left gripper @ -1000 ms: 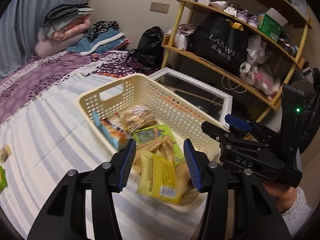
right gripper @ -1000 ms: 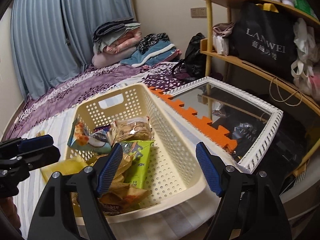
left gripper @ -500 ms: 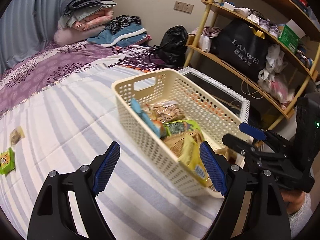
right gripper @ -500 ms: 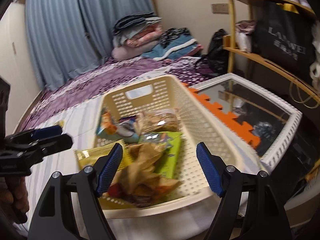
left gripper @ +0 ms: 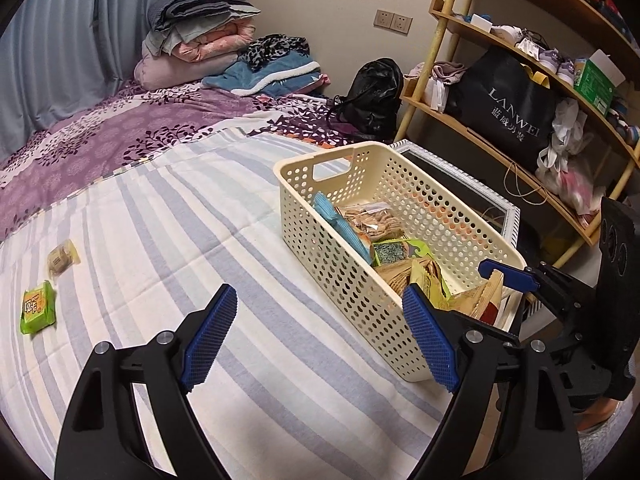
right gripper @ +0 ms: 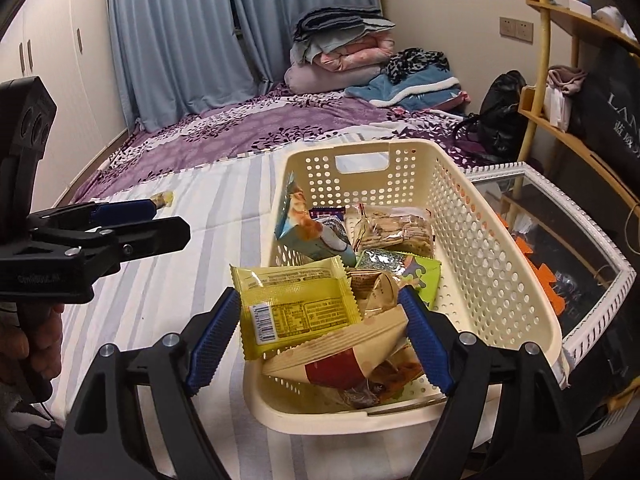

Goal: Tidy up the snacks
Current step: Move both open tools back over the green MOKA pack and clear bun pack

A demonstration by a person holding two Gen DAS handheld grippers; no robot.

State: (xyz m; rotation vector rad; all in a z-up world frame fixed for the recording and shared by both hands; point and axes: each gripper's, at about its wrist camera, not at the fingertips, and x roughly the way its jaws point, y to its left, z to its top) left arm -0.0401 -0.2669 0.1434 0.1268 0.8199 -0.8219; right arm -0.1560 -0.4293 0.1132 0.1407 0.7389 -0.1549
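A cream perforated basket stands on the striped bed and holds several snack packs, with a yellow pack on top at its near end. My left gripper is open and empty over the bedspread, left of the basket. My right gripper is open at the basket's near end, its fingers either side of the yellow pack. A green snack pack and a small tan pack lie on the bed at far left. The tan pack also shows in the right wrist view.
A white-framed mirror lies just right of the basket by the bed's edge. A bamboo shelf with bags stands behind it. Folded blankets and a black backpack lie at the far end.
My left gripper has let go of the yellow pack, which now lies in the basket, has opened wide and swung left and back from the basket. The right gripper has moved over the basket's near end.
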